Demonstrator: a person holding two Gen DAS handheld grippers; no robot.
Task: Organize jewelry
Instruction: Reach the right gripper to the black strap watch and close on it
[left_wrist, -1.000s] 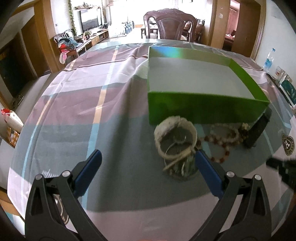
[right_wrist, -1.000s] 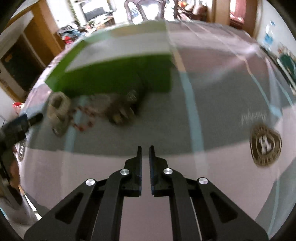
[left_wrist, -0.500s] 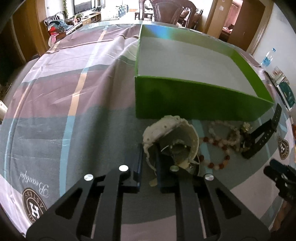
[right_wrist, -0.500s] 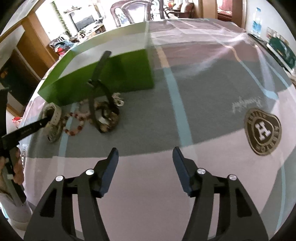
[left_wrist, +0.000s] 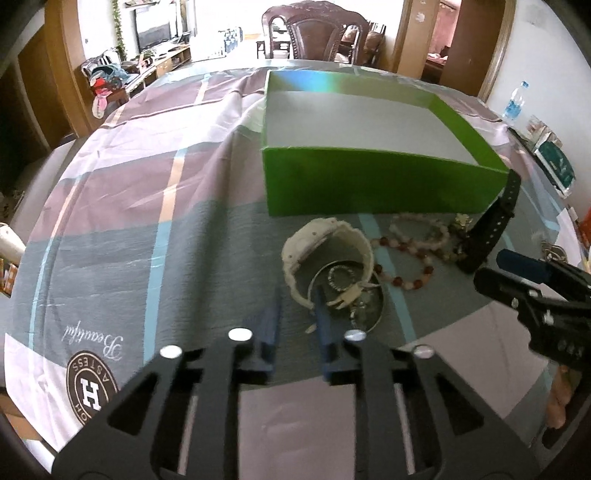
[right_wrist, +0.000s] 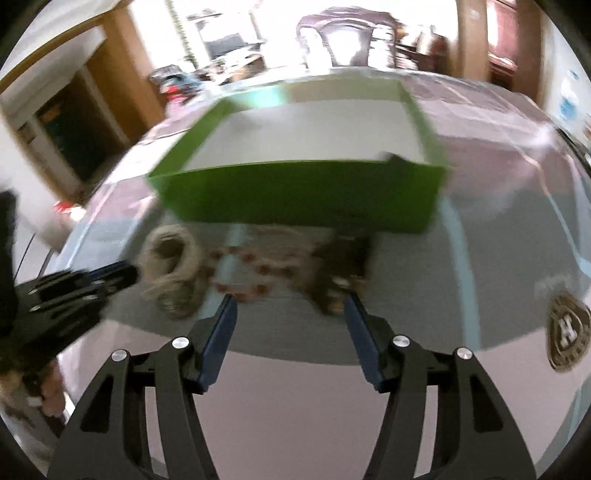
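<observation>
Two grippers present: left gripper (left_wrist: 297, 314) narrowly parted, empty, its right finger touching the white watch (left_wrist: 325, 258). Right gripper (right_wrist: 290, 314) spread wide, empty, green box (right_wrist: 303, 199) at 12 o'clock, beads (left_wrist: 410, 254) between.

On the surface (left_wrist: 110, 206) the box (left_wrist: 369, 188) stands farthest back. Just in front of its near wall lie the jewelry pieces in a row: the watch (left_wrist: 325, 243) at left (its band curling over a small ring (left_wrist: 341, 277)), the bead bracelets (left_wrist: 413, 251) in the middle, the strap (left_wrist: 491, 225) at right, leaning against the box's corner.
</observation>
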